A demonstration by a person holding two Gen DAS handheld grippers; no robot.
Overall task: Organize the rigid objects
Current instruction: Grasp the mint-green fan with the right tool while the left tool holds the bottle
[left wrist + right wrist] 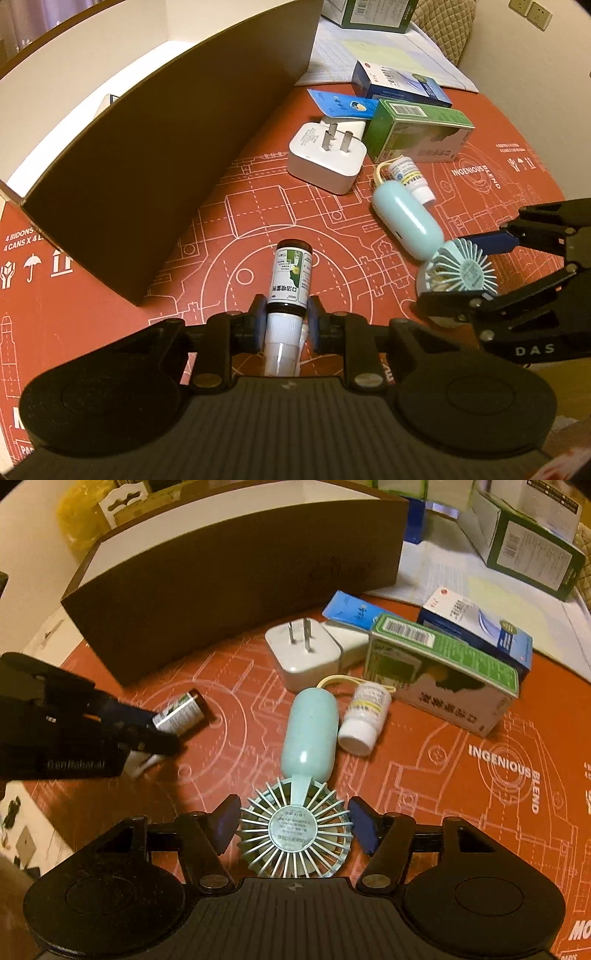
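Observation:
My left gripper (286, 319) is shut on a dark spray bottle (290, 277) with a white cap, lying low over the red mat; it also shows in the right wrist view (181, 712). My right gripper (293, 821) is open, its pads either side of the round head of a mint handheld fan (308, 731), apart from it. The fan (406, 212) lies flat on the mat. A tall brown box (147, 155), white inside, stands to the left; in the right wrist view the box (236, 576) is at the back.
A white plug adapter (327, 157), a small white pill bottle (412, 177), a green carton (417, 134), a blue-white carton (400, 85) and a blue packet (341, 103) lie on the red mat (258, 206). Papers and another carton (373, 14) lie behind.

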